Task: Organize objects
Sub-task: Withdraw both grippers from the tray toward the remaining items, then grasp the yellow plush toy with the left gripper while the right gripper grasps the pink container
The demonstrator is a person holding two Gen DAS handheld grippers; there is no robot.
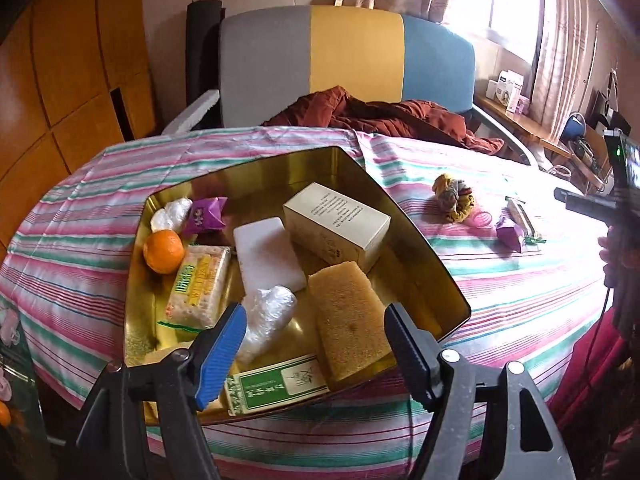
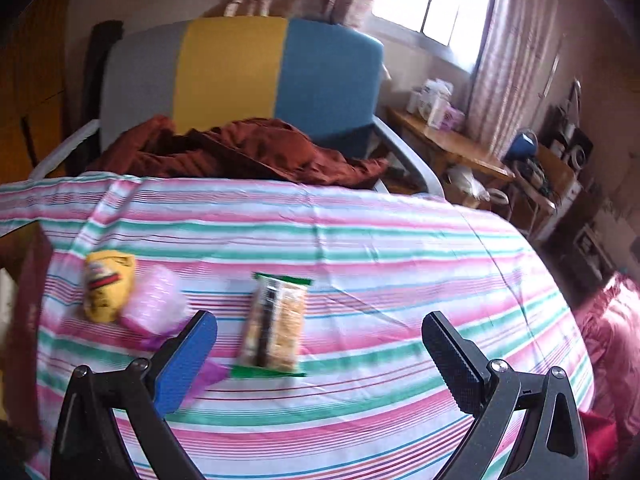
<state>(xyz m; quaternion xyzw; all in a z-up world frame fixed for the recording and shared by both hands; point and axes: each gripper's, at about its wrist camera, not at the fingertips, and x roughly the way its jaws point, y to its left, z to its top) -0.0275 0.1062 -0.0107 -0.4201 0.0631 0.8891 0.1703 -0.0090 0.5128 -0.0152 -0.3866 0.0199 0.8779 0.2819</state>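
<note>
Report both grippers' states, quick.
Left gripper: open, holding nothing, above the gold tin.
Right gripper: open, holding nothing, over the snack bar.

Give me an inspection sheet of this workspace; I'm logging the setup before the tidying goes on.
Surface: table under a striped cloth, pink, green and white.
Job's things: gold tin holding an orange, white block, cream box, tan sponge, cracker pack and more; loose on the cloth, a snack bar, yellow packet and pink wrapper.
Clutter: rust-red garment at the far edge.
Grippers: left gripper open over the tin's near end; right gripper open over the snack bar; both hold nothing.
Cables: nothing seen on the table.
Surroundings: grey, yellow and blue chair, window, curtains, cluttered side shelf.
</note>
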